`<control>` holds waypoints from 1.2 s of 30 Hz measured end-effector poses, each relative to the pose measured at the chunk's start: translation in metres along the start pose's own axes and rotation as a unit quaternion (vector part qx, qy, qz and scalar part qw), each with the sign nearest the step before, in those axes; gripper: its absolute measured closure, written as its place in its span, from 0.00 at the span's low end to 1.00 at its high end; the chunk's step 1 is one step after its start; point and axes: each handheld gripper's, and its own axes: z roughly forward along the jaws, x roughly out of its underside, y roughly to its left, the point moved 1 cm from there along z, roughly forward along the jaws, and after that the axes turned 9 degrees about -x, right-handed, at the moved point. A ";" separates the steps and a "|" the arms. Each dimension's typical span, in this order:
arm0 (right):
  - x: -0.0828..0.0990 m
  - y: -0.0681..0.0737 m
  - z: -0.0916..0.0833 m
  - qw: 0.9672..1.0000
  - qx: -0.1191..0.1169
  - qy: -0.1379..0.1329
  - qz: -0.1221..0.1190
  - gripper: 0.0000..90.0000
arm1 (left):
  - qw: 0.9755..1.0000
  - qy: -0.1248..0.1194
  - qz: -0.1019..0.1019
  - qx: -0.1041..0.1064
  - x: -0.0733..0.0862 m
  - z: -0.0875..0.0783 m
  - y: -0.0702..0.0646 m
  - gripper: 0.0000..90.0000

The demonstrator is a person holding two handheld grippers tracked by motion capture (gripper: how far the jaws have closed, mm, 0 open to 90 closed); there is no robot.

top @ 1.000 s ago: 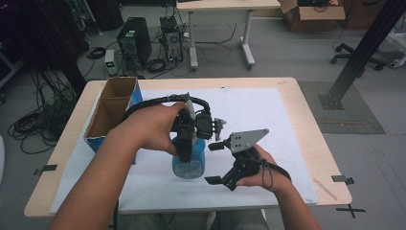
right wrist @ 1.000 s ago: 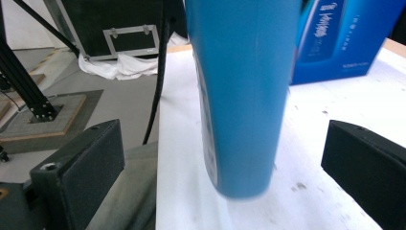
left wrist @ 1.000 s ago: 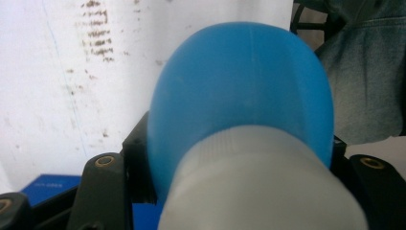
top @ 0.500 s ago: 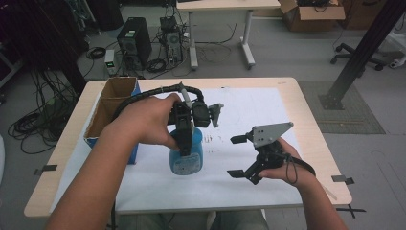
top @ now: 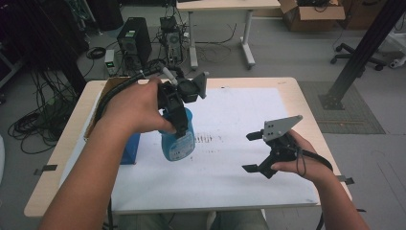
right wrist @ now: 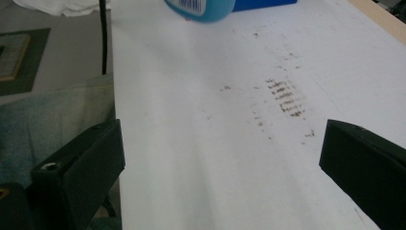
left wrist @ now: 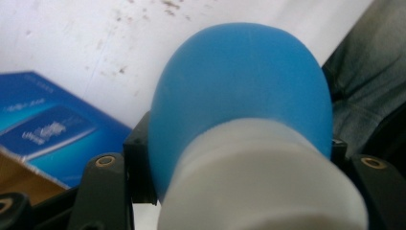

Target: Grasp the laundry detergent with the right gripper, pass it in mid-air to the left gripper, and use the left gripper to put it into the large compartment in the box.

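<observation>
A: What does the left gripper (top: 178, 120) hold?

B: It holds a blue bottle (top: 178, 141). The jaws pinch it near the top, around the white neck (left wrist: 258, 177). In the left gripper view the blue body (left wrist: 242, 86) bulges out round and smooth past the jaws, and the white neck sits between them, very close to the camera and blurred.

A: How does the bottle look from above?

B: In the high view it is translucent light blue, with a label (top: 183, 146) on the lower part. The print is too small for me to read. In the right gripper view I see also the rounded bottom of the bottle (right wrist: 200, 9), with a barcode on the label.

A: Where is it?

B: It is over the left part of the white sheet (top: 239, 177) that covers the table (top: 306, 100), just beside a blue cardboard box (top: 129, 148). I cannot tell if the bottom touches the sheet or hangs a little above it.

A: And the right gripper (top: 251, 152)?

B: Its jaws are spread wide with nothing between them. It is over the right part of the sheet, well apart from the bottle. Between the two there are some brown marks (right wrist: 285, 98) on the sheet.
</observation>
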 end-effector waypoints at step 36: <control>0.010 -0.030 -0.012 0.997 0.011 0.066 0.043 0.03 | 0.941 0.025 -0.337 0.005 0.064 -0.071 0.121 0.43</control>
